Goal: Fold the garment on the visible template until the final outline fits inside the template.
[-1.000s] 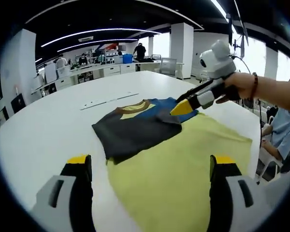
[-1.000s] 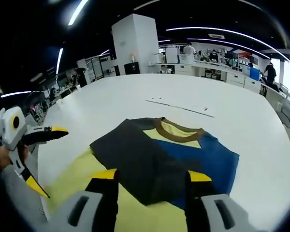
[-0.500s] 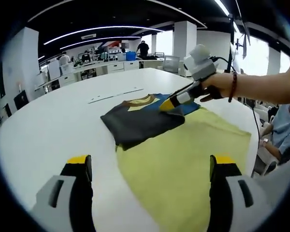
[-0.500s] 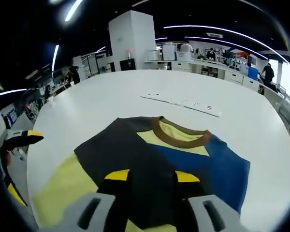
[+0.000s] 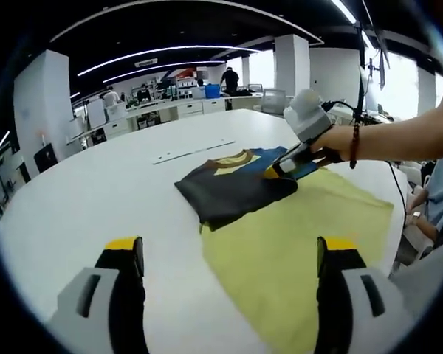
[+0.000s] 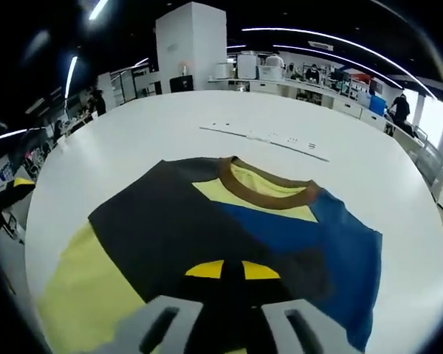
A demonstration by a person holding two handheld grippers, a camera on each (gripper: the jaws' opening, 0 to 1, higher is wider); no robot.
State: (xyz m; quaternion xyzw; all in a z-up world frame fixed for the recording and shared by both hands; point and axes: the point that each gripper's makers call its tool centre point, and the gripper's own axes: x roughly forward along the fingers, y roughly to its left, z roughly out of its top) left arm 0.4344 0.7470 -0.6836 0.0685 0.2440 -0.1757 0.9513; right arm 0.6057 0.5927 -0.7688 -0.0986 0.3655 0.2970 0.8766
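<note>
- Left gripper view: the white counter is seen ahead of the left claw, whose jaws stand wide apart, holding nothing.
- The yellow template lies between those jaws; the garment overlaps its far end.
- The right claw is pinched on the garment's near edge; a single layer could be dragged, skewing the fold off the template.

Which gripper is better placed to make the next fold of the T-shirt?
Right. The right gripper has its jaws together on the T-shirt's dark folded part, already gripping the cloth. The left gripper is open, held back over the white table, apart from the garment.
</note>
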